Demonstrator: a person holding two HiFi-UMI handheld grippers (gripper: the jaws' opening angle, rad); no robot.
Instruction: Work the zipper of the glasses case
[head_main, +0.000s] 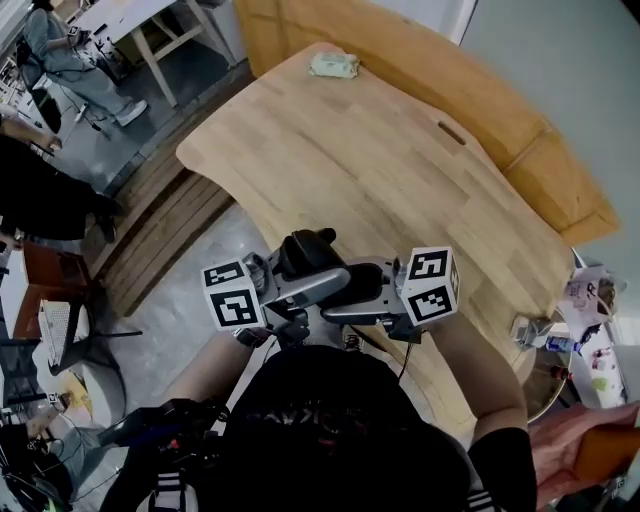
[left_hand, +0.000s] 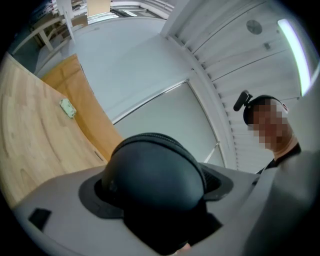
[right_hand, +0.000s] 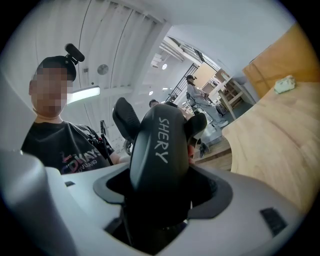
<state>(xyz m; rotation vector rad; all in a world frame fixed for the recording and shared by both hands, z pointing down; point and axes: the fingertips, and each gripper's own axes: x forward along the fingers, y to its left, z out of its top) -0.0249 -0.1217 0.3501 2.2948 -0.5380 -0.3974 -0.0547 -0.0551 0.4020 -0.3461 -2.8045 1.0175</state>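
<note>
Left of the glasses case (head_main: 308, 252): left gripper (head_main: 296, 272) comes in level, its fingers (right_hand: 125, 119) spread as wide as they go, one on each side of the case's rounded end. They bracket it and seem not to press on it. Its own view is filled by that dark dome, with the zipper (left_hand: 150, 136) seam running along the dome's upper rim (no pull visible; whether the zip is open or shut is unclear). The case is held in the air close to the person's chest, with the tabletop (head_main: 400, 170) lying beyond it and bearing none of its weight. Right of the case: right gripper (head_main: 340, 280) faces the left one, fingers clamped on the case body, lettered side toward its camera. Judgement: the right gripper serves as the anchor, keeping the case steady and clear of the tabletop so the freed left fingers can go for the zipper pull. The facing arrangement suits a pull along the case's length.
</note>
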